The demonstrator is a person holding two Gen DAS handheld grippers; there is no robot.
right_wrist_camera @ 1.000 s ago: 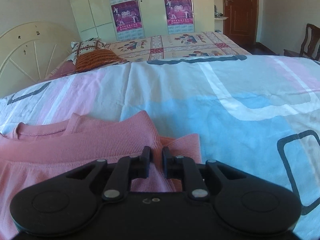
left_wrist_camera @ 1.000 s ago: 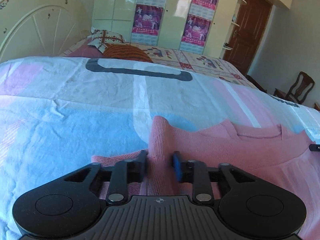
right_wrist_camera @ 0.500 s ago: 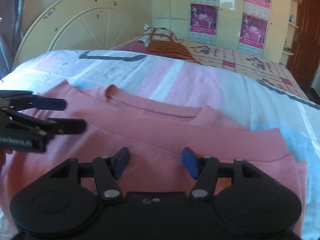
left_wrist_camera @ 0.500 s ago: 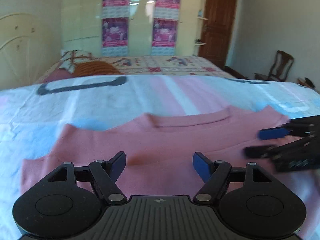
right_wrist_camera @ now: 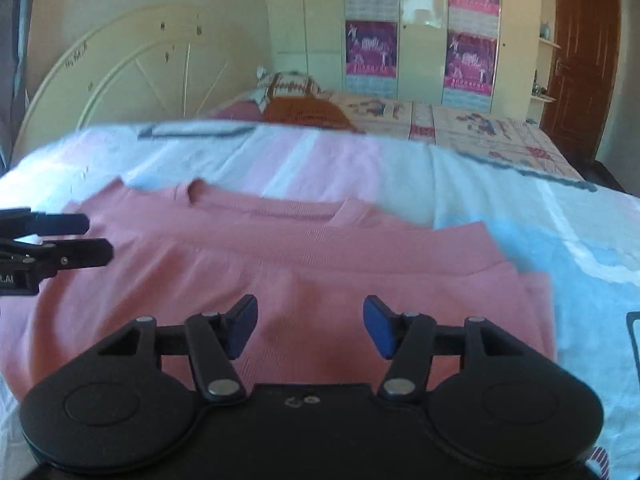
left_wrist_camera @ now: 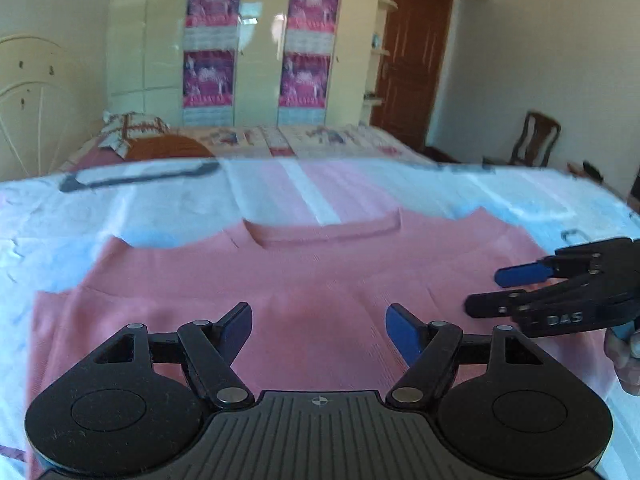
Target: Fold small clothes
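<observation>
A pink knit top (left_wrist_camera: pixel 320 272) lies flat on the bed, neckline away from me, with both sleeves folded in over its body. My left gripper (left_wrist_camera: pixel 320 324) hovers open over the lower middle of the top with nothing between its blue pads. In the right wrist view the top (right_wrist_camera: pixel 280 264) fills the middle, and my right gripper (right_wrist_camera: pixel 310 316) is open over it, also holding nothing. Each gripper shows in the other's view: the right gripper (left_wrist_camera: pixel 490 291) at the right edge, the left gripper (right_wrist_camera: pixel 96 240) at the left edge, both above the cloth.
The bed sheet (left_wrist_camera: pixel 160 208) is white, pink and blue with dark outlines. Behind it stand a second bed with pillows (left_wrist_camera: pixel 160 144), a cream headboard (right_wrist_camera: pixel 132 76), wardrobes with posters (left_wrist_camera: pixel 256 48), a brown door (left_wrist_camera: pixel 412 68) and a wooden chair (left_wrist_camera: pixel 536 140).
Both grippers let go of the sleeve folds they pinched, opened wide and swung in over the middle of the top. The sleeves now lie folded on the body.
</observation>
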